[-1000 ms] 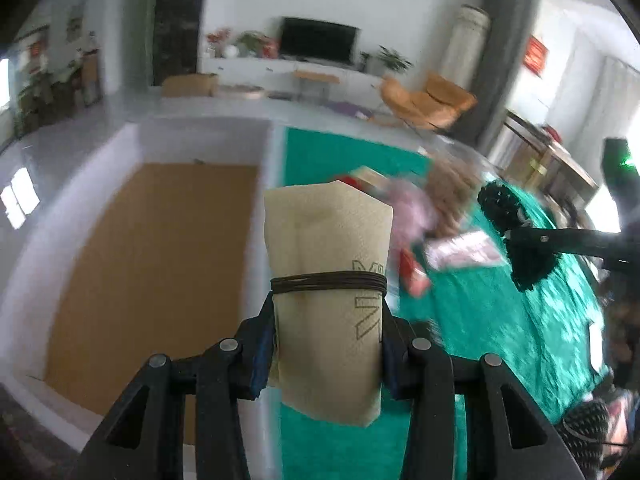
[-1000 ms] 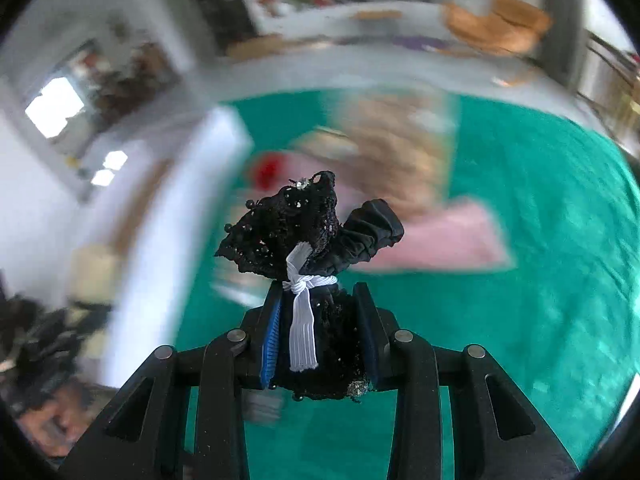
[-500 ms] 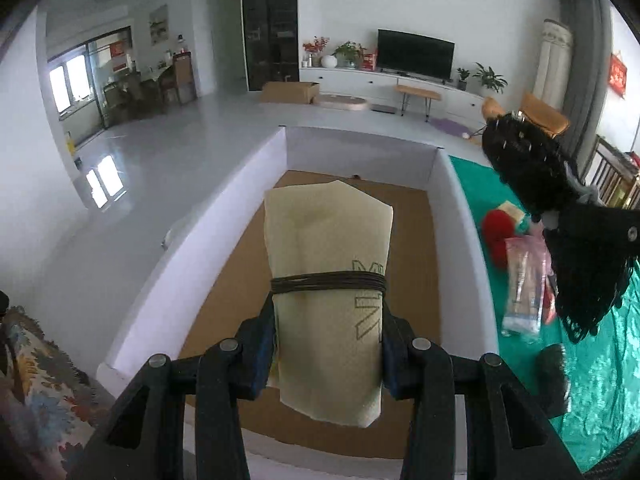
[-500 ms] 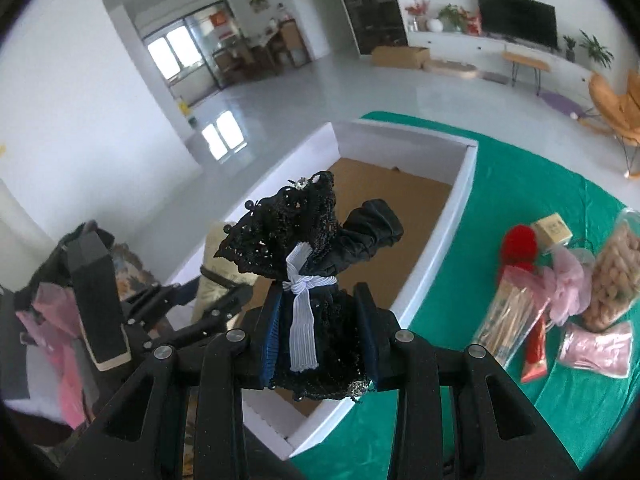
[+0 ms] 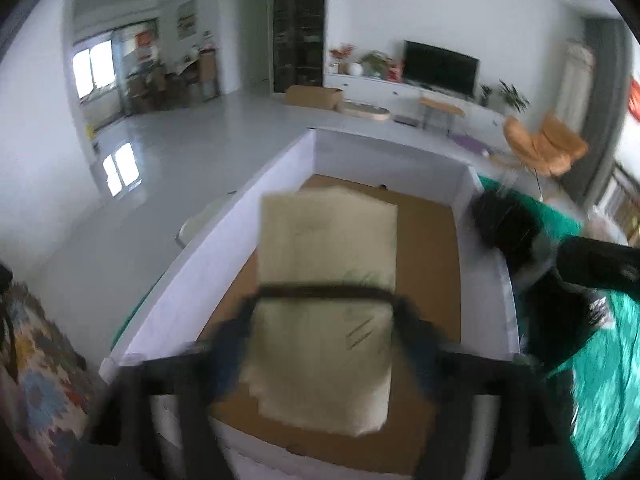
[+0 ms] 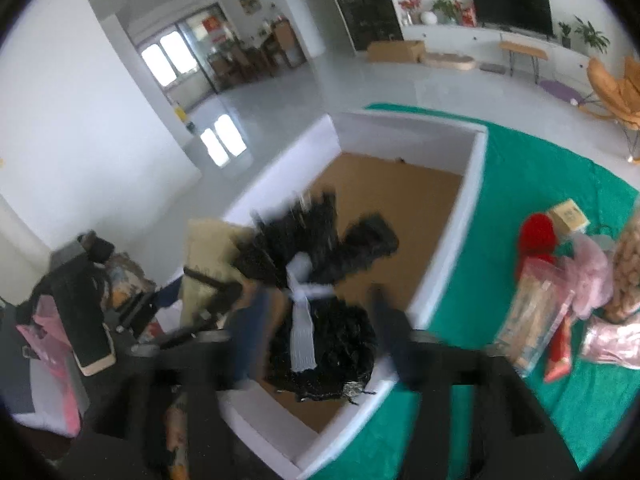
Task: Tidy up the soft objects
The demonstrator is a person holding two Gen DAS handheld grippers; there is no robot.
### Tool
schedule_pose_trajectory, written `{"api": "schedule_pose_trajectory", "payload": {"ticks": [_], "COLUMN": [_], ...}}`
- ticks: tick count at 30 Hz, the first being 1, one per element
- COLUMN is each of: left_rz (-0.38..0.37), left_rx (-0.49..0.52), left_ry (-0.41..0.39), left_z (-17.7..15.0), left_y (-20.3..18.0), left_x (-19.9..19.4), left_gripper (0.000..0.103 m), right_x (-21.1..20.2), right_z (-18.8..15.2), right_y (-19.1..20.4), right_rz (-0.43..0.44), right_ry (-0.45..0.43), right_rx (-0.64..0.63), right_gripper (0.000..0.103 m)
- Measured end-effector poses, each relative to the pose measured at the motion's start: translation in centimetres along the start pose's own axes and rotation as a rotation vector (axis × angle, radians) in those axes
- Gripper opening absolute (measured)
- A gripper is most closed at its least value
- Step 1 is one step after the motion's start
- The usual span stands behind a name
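Green cloth (image 6: pixel 512 184) beside white box (image 6: pixel 476 176); both hand-held grippers opening, beige roll (image 5: pixel 326 312) and black bundle (image 6: pixel 320 344) loose between jaws.

Motion blur smears both tools' fingers (image 5: pixel 236 344) and the black bundle (image 6: pixel 320 320); pad contact unclear.

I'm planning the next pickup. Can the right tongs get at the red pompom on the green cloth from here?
Probably yes. The right tongs are opening, letting go of the black lace bundle over the white box. The red pompom lies uncovered on top, with open green cloth between.
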State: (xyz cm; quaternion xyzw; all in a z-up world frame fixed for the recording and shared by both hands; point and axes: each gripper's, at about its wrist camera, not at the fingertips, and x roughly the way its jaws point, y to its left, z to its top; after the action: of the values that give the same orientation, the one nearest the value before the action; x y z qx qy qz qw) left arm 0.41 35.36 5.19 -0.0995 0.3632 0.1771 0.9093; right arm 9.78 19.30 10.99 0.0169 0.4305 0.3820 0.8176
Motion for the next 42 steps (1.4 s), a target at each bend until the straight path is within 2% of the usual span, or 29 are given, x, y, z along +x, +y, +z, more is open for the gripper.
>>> {"api": "schedule_pose_trajectory", "payload": {"ticks": [1,3,6,8,12,15,16,17,18,19,20,21,23,25,27,29,32,34,35,36,39,41,42], "left_rz": [0.005,0.006,-0.034,-0.058,-0.119,-0.17,-0.193,-0.212,-0.233,-0.254,-0.273,-0.295,-0.348,-0.383,-0.418,-0.435,-0.457,-0.468,-0.469,-0.465,-0.453,-0.442,-0.439], "left_rx": [-0.027,-0.053,-0.061,-0.067,-0.066,-0.042,-0.027,-0.013,0.005,0.024,0.041,0.057,0.1,0.132,0.172,0.216,0.286,0.334,0.356,0.381,0.417,0.432,0.439], "left_ry": [-0.011,-0.019,0.007,0.006,-0.008,-0.021,-0.027,-0.032,-0.035,-0.038,-0.039,-0.039,-0.035,-0.032,-0.029,-0.012,0.056,0.098,0.115,0.137,0.19,0.21,0.212], "left_z": [0.3,0.2,-0.1,-0.7,-1.3,-1.2,-1.3,-1.4,-1.5,-1.7,-1.9,-2.1,-2.7,-3.4,-4.4,-5.1,-6.6,-8.1,-8.8,-9.8,-12.2,-13.3,-13.7], "left_y": [0.5,1.2,1.4,1.1,-0.7,-2.3,-3.4,-4.1,-4.8,-5.7,-6.6,-7.4,-9.3,-10.7,-12.4,-14.1,-17.1,-19.1,-20.0,-20.9,-22.9,-23.9,-24.6], "left_x": [0.1,0.0,0.5,0.5,-0.1,-1.0,-1.5,-1.9,-2.3,-2.8,-3.2,-3.7,-4.8,-5.7,-6.2,-6.3,-5.5,-4.6,-4.2,-3.4,-1.0,0.5,1.2], "left_gripper": [0.103,0.103,0.103,0.103,0.103,0.103,0.103,0.103,0.103,0.103,0.103,0.103,0.103,0.103,0.103,0.103,0.103,0.103,0.103,0.103,0.103,0.103,0.103], "right_x": [0.0,-0.1,-0.9,-1.1,-1.3,-0.2,0.4,-0.1,-1.8,-3.2,-4.4,-6.7,-10.4,-14.2,-17.7,-19.3,-18.6,-15.9,-15.0,-14.0,-13.3,-13.6,-13.9], "right_z": [0.0,-0.1,-1.1,-2.5,-9.0,-15.0,-16.8,-17.7,-17.8,-17.6,-17.5,-17.5,-18.0,-18.8,-19.2,-19.3,-21.3,-23.4,-24.0,-25.0,-27.4,-27.9,-27.9], "right_y": [0.0,-0.2,-1.9,-3.4,-7.9,-12.1,-13.6,-14.5,-15.2,-16.5,-17.7,-20.6,-25.4,-27.9,-28.3,-28.2,-26.9,-25.7,-25.7,-25.1,-25.1,-25.6,-26.4], "right_rz": [0.009,0.008,-0.058,-0.041,0.054,0.133,0.135,0.071,-0.021,-0.096,-0.16,-0.251,-0.459,-0.525,-0.542,-0.545,-0.453,-0.398,-0.382,-0.403,-0.551,-0.597,-0.655], "right_ry": [0.001,0.0,-0.028,-0.011,0.041,0.126,0.155,0.129,0.041,-0.026,-0.079,-0.167,-0.236,-0.305,-0.353,-0.351,-0.274,-0.131,-0.097,-0.049,0.003,-0.028,-0.028], "right_rx": [0.011,0.025,0.023,0.066,0.23,0.396,0.444,0.429,0.351,0.332,0.348,0.414,0.557,0.617,0.582,0.53,0.496,0.502,0.495,0.47,0.414,0.397,0.394], "right_gripper": [0.081,0.08,0.08,0.08,0.08,0.08,0.078,0.079,0.079,0.078,0.078,0.079,0.081,0.081,0.081,0.081,0.081,0.081,0.08,0.08,0.08,0.08,0.08]}}
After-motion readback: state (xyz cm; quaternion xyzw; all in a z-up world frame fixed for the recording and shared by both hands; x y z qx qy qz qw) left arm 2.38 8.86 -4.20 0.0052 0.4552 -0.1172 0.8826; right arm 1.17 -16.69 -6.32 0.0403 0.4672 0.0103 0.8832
